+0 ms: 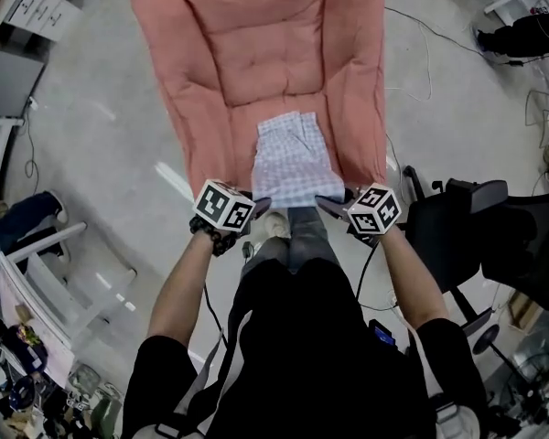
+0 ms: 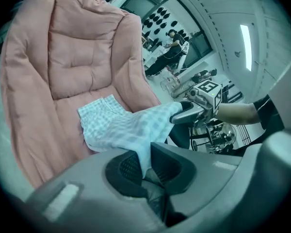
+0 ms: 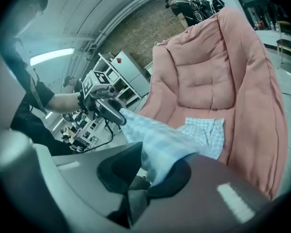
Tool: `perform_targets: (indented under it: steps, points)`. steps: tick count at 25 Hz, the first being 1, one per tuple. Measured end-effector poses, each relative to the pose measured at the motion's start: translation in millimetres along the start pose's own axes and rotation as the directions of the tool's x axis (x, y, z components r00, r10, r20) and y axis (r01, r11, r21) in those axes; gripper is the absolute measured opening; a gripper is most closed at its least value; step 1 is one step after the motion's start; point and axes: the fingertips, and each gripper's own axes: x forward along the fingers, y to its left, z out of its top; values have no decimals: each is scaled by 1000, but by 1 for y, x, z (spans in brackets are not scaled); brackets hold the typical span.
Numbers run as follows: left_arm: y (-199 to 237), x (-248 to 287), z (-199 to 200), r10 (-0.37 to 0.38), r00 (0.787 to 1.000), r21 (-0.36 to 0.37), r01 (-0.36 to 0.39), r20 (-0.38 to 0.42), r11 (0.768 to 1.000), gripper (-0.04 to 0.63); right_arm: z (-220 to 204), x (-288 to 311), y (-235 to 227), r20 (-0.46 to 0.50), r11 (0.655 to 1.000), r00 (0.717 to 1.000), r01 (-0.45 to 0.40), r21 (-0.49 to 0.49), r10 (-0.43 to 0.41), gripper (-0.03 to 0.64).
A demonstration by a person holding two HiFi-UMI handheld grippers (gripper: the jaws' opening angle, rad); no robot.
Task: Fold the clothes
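Note:
A light blue-and-white checked garment (image 1: 291, 158) lies on the seat of a pink padded lounge chair (image 1: 256, 44), its near edge lifted off the front. My left gripper (image 1: 259, 205) is shut on the garment's near left corner (image 2: 140, 154). My right gripper (image 1: 325, 204) is shut on the near right corner (image 3: 157, 166). The cloth (image 2: 121, 125) stretches taut between the two grippers. In the left gripper view the right gripper (image 2: 182, 114) shows across the cloth; in the right gripper view the left gripper (image 3: 117, 116) shows likewise. The garment's far end (image 3: 206, 130) rests on the seat.
A black office chair (image 1: 480, 227) stands close at my right. White shelving (image 1: 46, 282) with clutter sits at the lower left, a white cabinet (image 1: 37, 7) at the far left. Cables (image 1: 421, 53) trail over the grey floor to the right of the lounge chair.

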Motion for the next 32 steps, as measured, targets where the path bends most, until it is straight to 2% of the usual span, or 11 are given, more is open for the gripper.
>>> perform_targets:
  steps: [4, 9, 15, 19, 32]
  points:
    - [-1, 20, -40, -5, 1000, -26, 5, -20, 1000, 21, -45, 14, 8, -61, 1000, 998, 3, -15, -4, 37]
    - [3, 45, -72, 13, 1000, -75, -15, -17, 997, 21, -86, 29, 8, -96, 1000, 995, 18, 0, -18, 37]
    - [9, 71, -98, 27, 1000, -65, -26, 13, 998, 23, -129, 42, 1, -120, 999, 993, 18, 27, -15, 42]
    - [11, 93, -125, 32, 999, -74, -31, 20, 997, 23, -157, 52, -4, -157, 1000, 987, 18, 2, -17, 46]
    - [17, 155, -195, 3, 998, -206, 9, 57, 978, 23, -241, 71, -14, -217, 999, 976, 12, 42, -3, 55]
